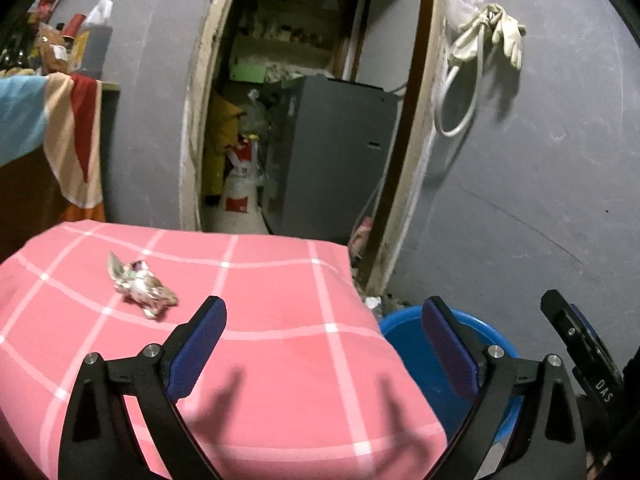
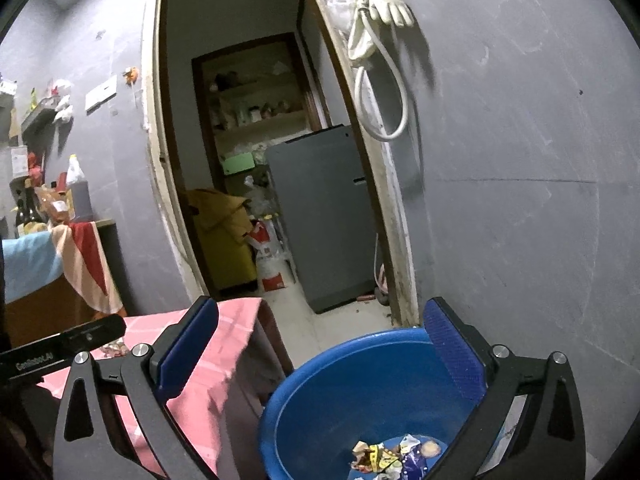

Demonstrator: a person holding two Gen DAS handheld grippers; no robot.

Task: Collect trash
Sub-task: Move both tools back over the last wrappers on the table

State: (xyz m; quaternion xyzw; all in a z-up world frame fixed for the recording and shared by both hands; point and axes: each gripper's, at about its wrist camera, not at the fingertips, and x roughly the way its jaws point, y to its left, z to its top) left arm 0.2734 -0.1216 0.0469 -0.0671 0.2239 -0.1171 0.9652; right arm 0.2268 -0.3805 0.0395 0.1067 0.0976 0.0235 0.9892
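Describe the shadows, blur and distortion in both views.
Left wrist: the open left claw throws two finger shadows on the pink checked cloth; door frame bows.
Right wrist: glove casts a hard wall shadow; cloth edge smears; blue basin is sharp.

Crumpled wrapper on pink checked tablecloth

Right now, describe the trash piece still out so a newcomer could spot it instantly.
Find the pink checked tablecloth in front of the doorway. On its left part lies a crumpled wrapper, whitish and shiny with mixed print. It is the only loose item on the cloth; the other wrappers sit in the blue basin.
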